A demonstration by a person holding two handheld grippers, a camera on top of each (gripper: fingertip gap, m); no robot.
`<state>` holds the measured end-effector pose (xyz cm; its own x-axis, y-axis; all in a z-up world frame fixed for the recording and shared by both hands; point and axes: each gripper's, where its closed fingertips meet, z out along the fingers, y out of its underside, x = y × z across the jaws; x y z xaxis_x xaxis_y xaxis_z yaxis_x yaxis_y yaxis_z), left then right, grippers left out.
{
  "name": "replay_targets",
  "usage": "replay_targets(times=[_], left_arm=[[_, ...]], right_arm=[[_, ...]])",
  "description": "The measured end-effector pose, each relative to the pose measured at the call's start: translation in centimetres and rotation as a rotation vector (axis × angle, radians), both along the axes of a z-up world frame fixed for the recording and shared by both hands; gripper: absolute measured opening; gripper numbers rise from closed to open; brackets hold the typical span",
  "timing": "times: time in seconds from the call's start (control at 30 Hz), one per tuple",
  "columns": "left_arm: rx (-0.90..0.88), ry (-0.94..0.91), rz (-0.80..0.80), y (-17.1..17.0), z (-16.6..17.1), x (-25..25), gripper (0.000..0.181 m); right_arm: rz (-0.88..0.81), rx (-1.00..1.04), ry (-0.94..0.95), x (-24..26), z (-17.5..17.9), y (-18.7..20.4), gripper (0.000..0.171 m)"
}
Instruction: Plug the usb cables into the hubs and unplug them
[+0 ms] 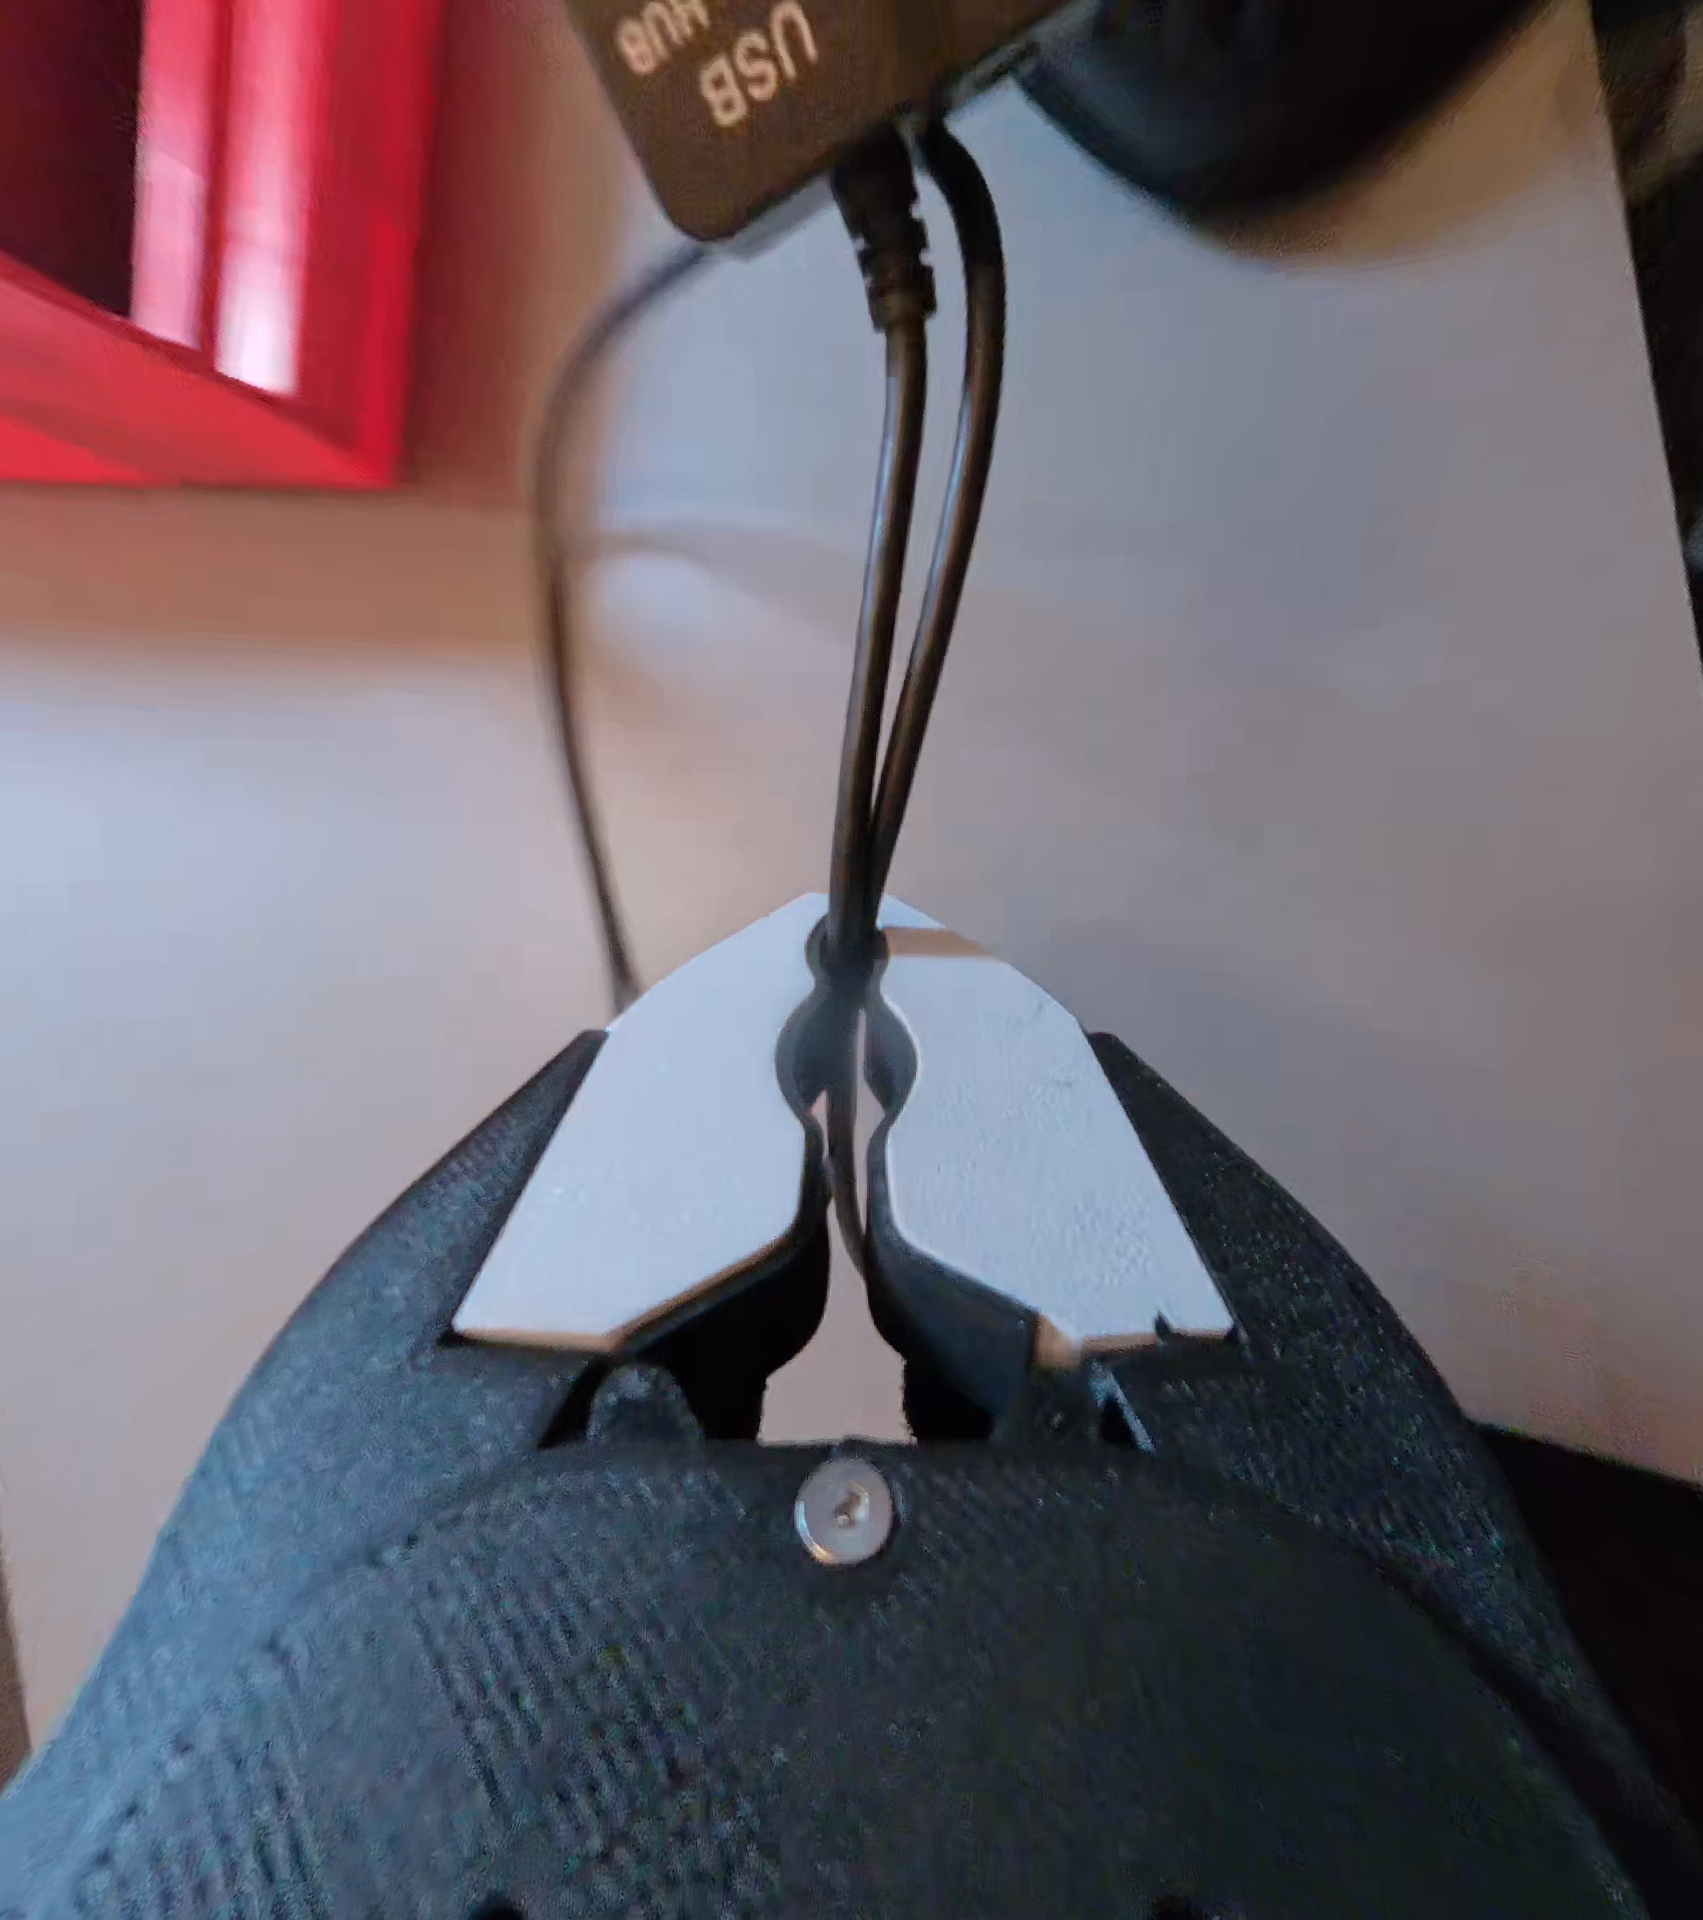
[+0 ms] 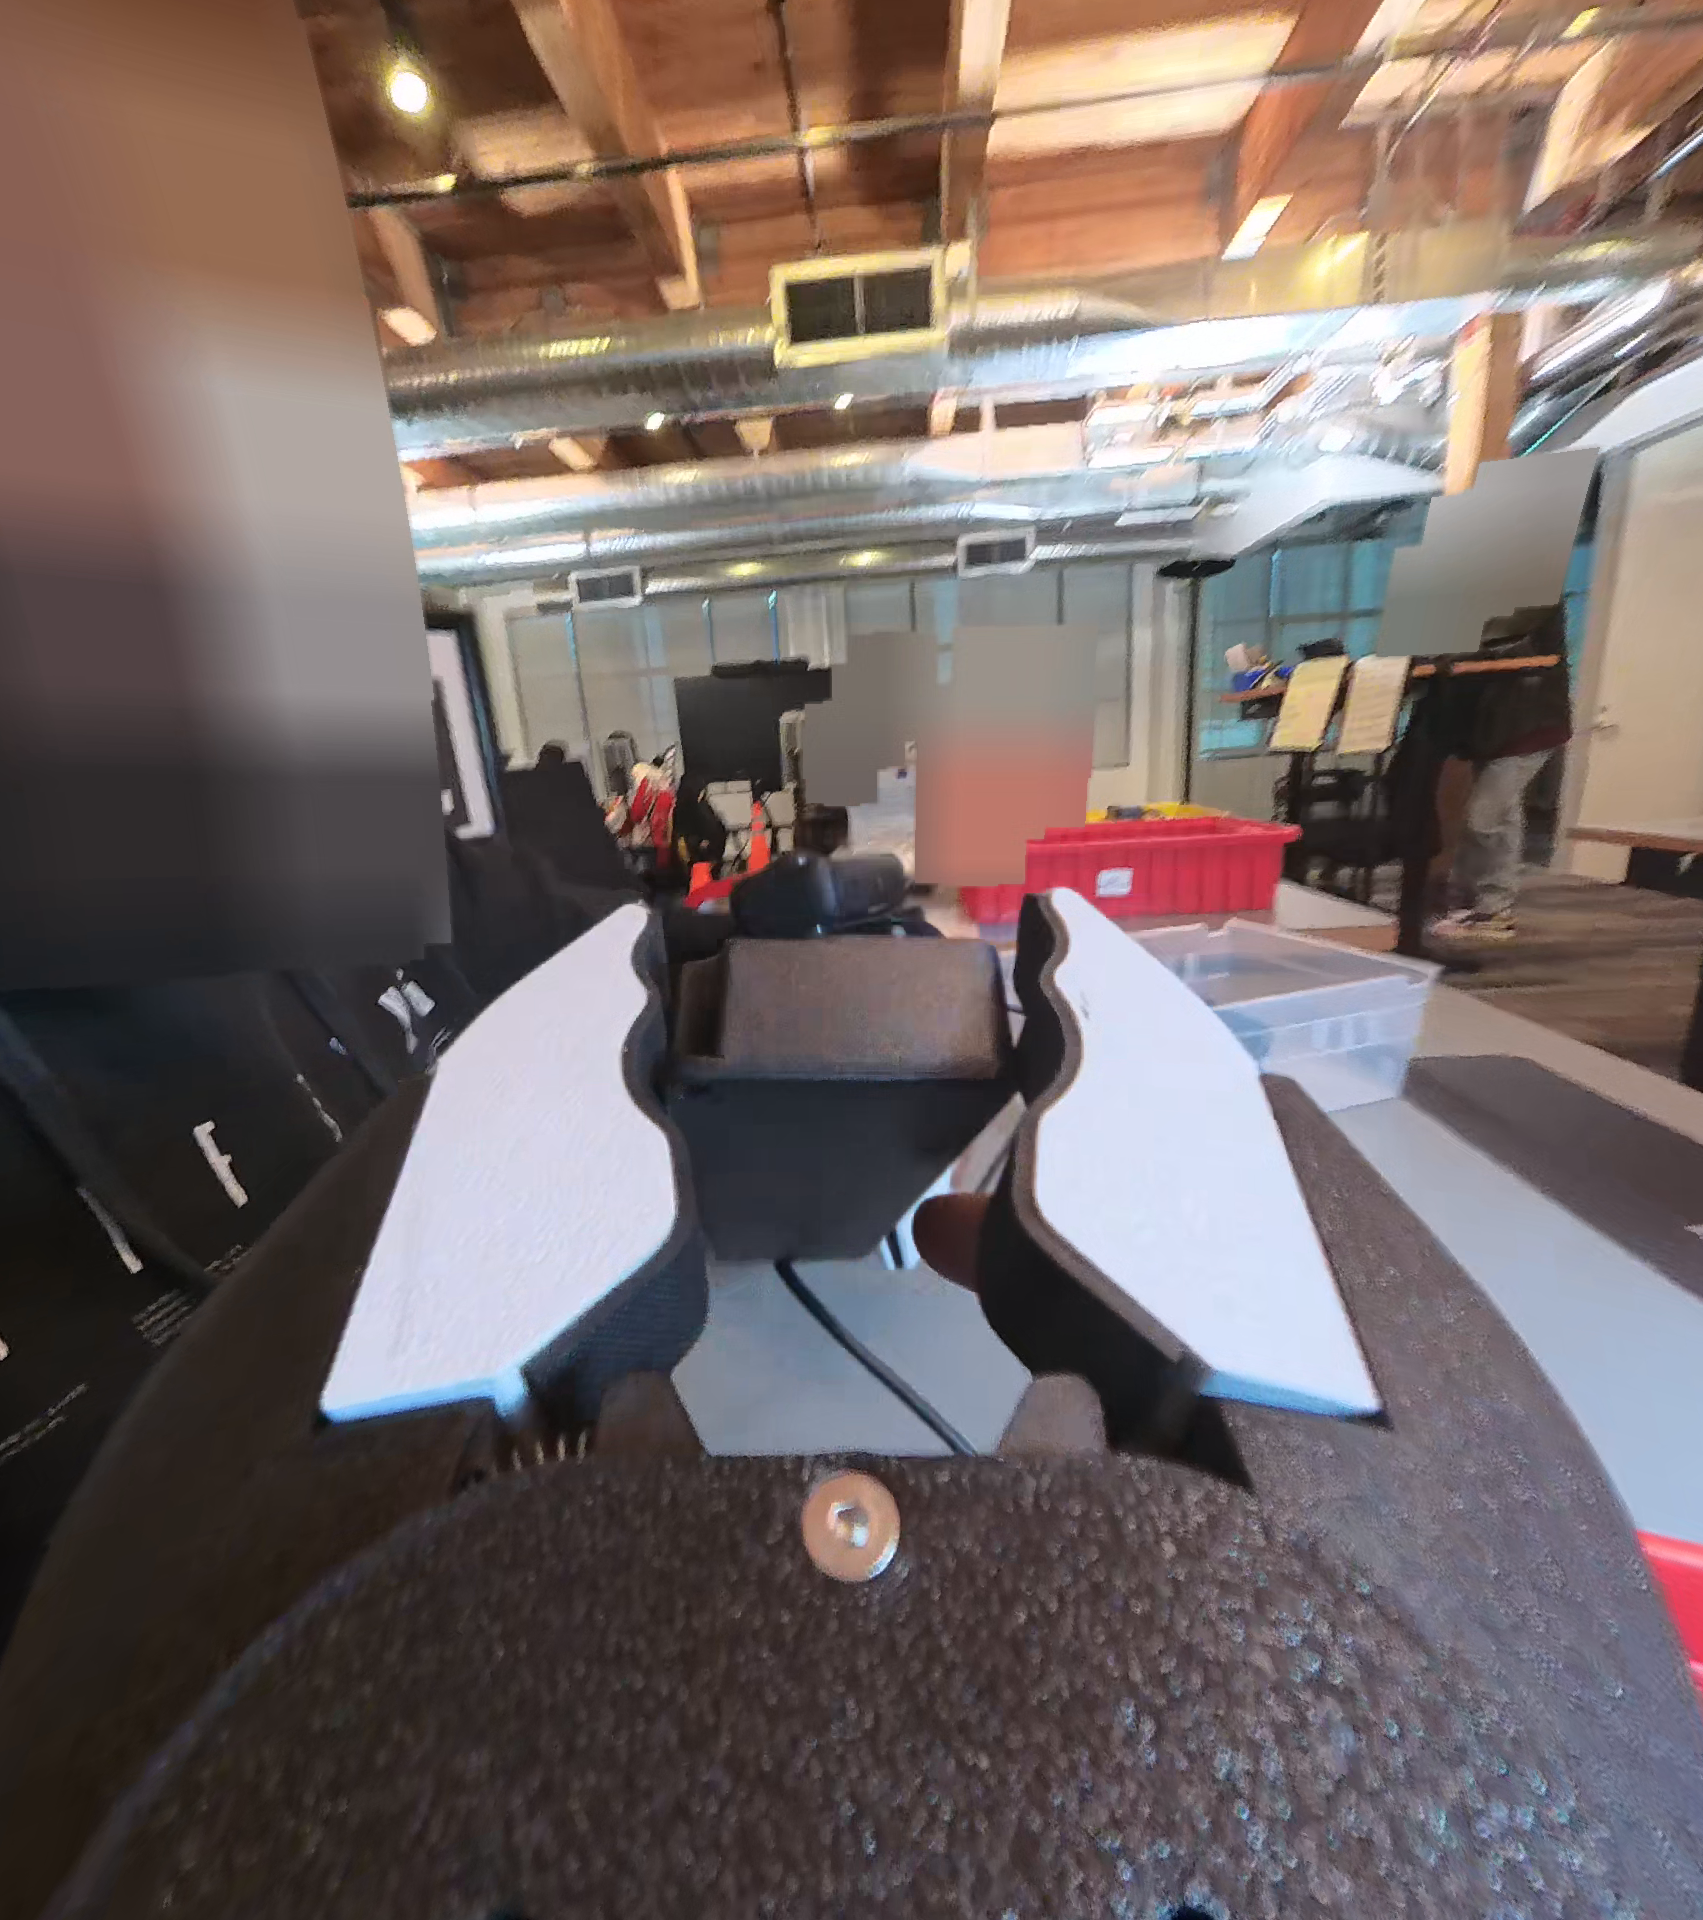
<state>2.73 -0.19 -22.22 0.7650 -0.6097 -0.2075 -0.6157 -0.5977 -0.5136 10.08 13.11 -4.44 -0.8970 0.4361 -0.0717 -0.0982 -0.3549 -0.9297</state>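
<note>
In the left wrist view, my left gripper (image 1: 852, 935) is shut on two thin black cables (image 1: 914, 582), pinched together at the fingertips. The cables run up to a black USB hub (image 1: 743, 94) at the top edge, where one enters through a ribbed plug. In the right wrist view, my right gripper (image 2: 836, 935) is closed on the same black hub (image 2: 836, 1023). The hub fills the space between the white fingers (image 2: 535, 1122) and hangs above the grey table (image 2: 826, 1382). A black cable (image 2: 878, 1361) trails on the table beneath it.
A red bin (image 1: 99, 395) stands at the left in the left wrist view. In the right wrist view there are a red bin (image 2: 1159, 868) and a clear tub (image 2: 1294, 997) beyond the hub. A dark mat (image 2: 1605, 1153) lies at the right. A person's dark garment (image 2: 99, 1195) is close on the left. One gripper's finger ends stand about 25 cm off the other's.
</note>
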Motion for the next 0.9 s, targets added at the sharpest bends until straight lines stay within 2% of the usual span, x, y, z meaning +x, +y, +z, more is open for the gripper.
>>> replay_targets(times=[0.1, 0.17, 0.27, 0.4, 0.57, 0.7, 0.9], left_arm=[[0.248, -0.099, 0.095, 1.2, 5.9, -1.6, 0.0], [0.405, -0.163, 0.136, 1.6, 9.2, -2.3, 0.0], [0.608, -0.288, 0.188, 2.1, 12.8, -3.1, 0.0], [0.791, -0.538, 0.26, 2.4, 16.4, -4.6, 0.0], [0.845, -0.744, 0.299, 3.3, 18.0, -6.1, 0.0], [0.852, -0.788, 0.315, 4.1, 18.4, -6.5, 0.0], [0.794, -0.884, 0.296, 5.7, 17.5, -4.9, 0.0]], right_arm=[[-0.097, -0.1, 0.015, -0.2, 0.8, 2.9, 0.064], [-0.106, -0.133, 0.002, -0.5, 0.5, 3.5, 0.065], [-0.086, -0.117, -0.042, -1.3, -0.7, 2.8, 0.065], [-0.089, 0.054, -0.126, -3.2, -4.0, -0.2, 0.065], [-0.096, 0.321, -0.197, -5.4, -8.9, -5.8, 0.065], [-0.081, 0.49, -0.239, -6.2, -12.2, -10.1, 0.064], [-0.073, 0.507, -0.235, -6.6, -13.2, -13.7, 0.069]])
